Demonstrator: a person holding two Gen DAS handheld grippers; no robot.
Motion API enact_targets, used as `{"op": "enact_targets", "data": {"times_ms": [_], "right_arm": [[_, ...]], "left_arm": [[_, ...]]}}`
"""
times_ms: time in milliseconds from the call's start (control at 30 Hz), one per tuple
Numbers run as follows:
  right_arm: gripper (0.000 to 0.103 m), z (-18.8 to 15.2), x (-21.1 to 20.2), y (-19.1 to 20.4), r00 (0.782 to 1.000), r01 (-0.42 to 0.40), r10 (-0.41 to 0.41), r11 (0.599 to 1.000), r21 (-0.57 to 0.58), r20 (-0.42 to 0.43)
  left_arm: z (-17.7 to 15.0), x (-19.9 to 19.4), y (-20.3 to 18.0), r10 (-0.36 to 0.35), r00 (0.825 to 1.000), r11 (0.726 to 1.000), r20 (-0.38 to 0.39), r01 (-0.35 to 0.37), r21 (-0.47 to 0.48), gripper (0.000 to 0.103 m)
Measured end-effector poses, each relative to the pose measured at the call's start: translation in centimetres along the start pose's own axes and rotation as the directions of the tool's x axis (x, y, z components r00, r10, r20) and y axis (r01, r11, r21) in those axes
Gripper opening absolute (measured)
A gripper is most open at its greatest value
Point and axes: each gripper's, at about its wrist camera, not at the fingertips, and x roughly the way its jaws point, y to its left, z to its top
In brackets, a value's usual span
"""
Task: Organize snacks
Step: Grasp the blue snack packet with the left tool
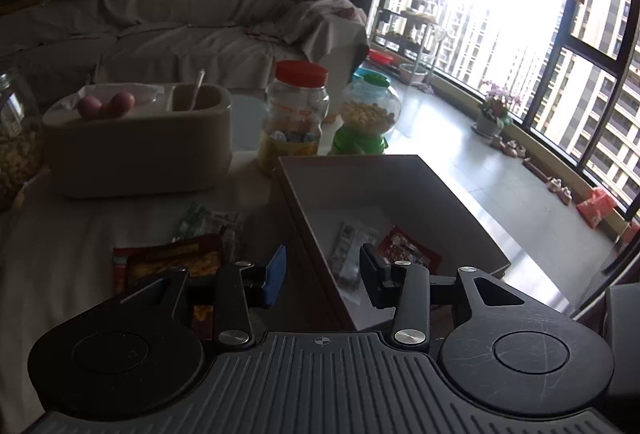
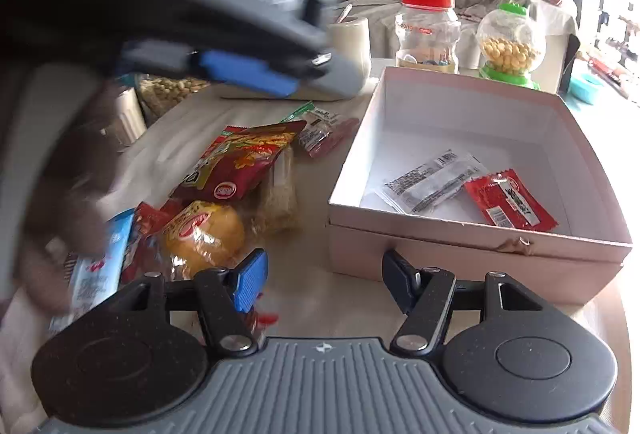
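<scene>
The blurred dark left gripper (image 2: 248, 72) is smeared across the right wrist view, hiding the beige tissue holder (image 2: 352, 34). The glass nut jar (image 1: 16, 138) is cut off by the left wrist view's edge.

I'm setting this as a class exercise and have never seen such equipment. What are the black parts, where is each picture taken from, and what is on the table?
No robot here: a person holds a two-finger tool in each hand. Each picture comes from a camera on one tool, looking along its jaws. The left gripper and right gripper are both open and empty. The white box contains a red packet and a clear packet. A pile of snacks lies beside it; two jars stand behind.
</scene>
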Motion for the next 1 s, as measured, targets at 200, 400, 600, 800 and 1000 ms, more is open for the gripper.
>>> {"op": "enact_targets", "data": {"times_ms": [200,400,600,800,1000], "right_arm": [[0.072,-1.4,-1.5,3.8,1.0,0.024,-0.023,0.996,-0.09,0.007],[0.086,-1.9,-4.0,6.7,1.0,-0.027,0.027,0.997,-0.068,-0.001],[0.086,-1.5,-3.4,11.0,0.994,-0.096,0.09,0.99,-0.102,-0.064],[0.085,-3.1,-1.8,13.4,0.995,0.028,-0.045,0.98,-0.195,-0.084],[0.085,-3.5,-2.2,12.3,0.995,0.042,-0.054,0.988,-0.149,-0.08]], "left_arm": [[-3.4,-5.3,3.9,0.025,1.0,0.998,0.001,-0.025,-0.053,0.045],[-9.8,-11.2,9.4,0.133,0.989,0.971,-0.06,-0.142,-0.192,0.045],[-15.5,-13.9,13.8,0.184,0.975,0.91,-0.126,-0.217,-0.354,0.045],[-16.3,-14.2,14.1,0.132,0.986,0.899,-0.103,-0.163,-0.407,0.045],[-16.2,-12.7,13.4,0.042,0.997,0.893,-0.064,-0.066,-0.445,0.045]]}}
